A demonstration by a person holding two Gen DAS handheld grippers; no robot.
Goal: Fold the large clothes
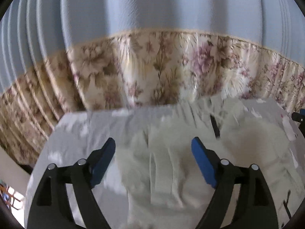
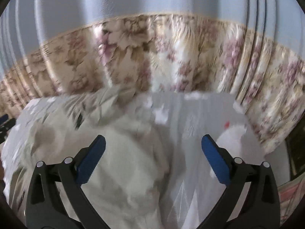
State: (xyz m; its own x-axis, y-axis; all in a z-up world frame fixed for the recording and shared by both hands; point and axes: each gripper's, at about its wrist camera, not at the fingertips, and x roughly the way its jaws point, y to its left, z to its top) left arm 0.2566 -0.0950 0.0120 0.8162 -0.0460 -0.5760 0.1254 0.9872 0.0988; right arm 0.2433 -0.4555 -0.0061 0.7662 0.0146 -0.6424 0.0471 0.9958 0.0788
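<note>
A pale cream garment (image 1: 171, 162) lies crumpled on a table under a white plastic cover (image 1: 76, 126). In the left wrist view my left gripper (image 1: 153, 143) is open above the garment's middle, nothing between its blue fingers. In the right wrist view the garment (image 2: 124, 162) fills the left and middle, and my right gripper (image 2: 153, 141) is open above its right edge, empty. A dark strap or zip (image 1: 214, 126) shows on the garment, also in the right wrist view (image 2: 79, 121). Both views are blurred.
A floral curtain (image 1: 152, 72) hangs close behind the table's far edge, with a pale blue curtain (image 1: 152, 3) above. The plastic cover (image 2: 200, 126) lies bare to the right of the garment. The right gripper's tip (image 1: 298, 116) shows at the table's right edge.
</note>
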